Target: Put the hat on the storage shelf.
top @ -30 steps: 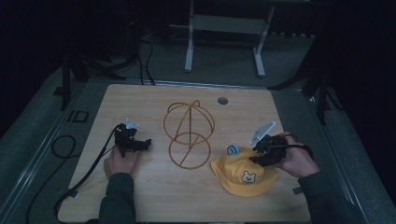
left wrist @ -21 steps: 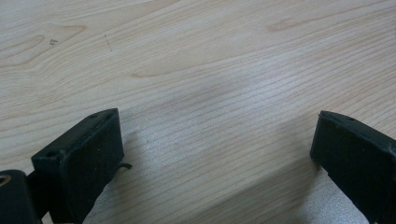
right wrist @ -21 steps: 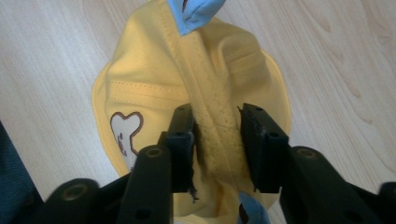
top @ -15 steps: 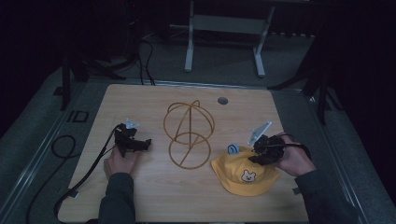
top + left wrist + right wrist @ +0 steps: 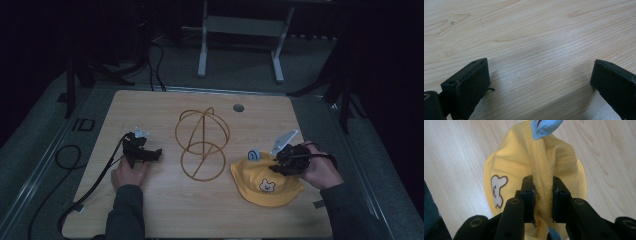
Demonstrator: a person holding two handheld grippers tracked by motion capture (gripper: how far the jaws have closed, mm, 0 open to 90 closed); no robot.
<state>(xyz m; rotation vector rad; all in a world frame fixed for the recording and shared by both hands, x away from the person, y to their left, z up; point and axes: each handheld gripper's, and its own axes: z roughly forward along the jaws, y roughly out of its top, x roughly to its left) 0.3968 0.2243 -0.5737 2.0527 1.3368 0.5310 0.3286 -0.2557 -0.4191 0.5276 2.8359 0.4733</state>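
From the high view, a small yellow cloth bucket hat with a bear patch and blue ear tabs [image 5: 265, 184] lies on the light wooden table [image 5: 160, 210] near its right front, just beside an orange wire stand made of two hoops [image 5: 202, 144] at the middle. The hat is not yet on the stand, so the job of hanging it looks barely begun. The right gripper [image 5: 280, 163] sits on the hat's crown; the left gripper [image 5: 156, 154] rests on the table, well apart from both.

In the left gripper view its jaws stand wide apart over bare wood, holding nothing.

In the right gripper view the jaws have just been closing and now pinch a raised fold of the hat's crown [image 5: 543, 192] between them. The lift is still to come.
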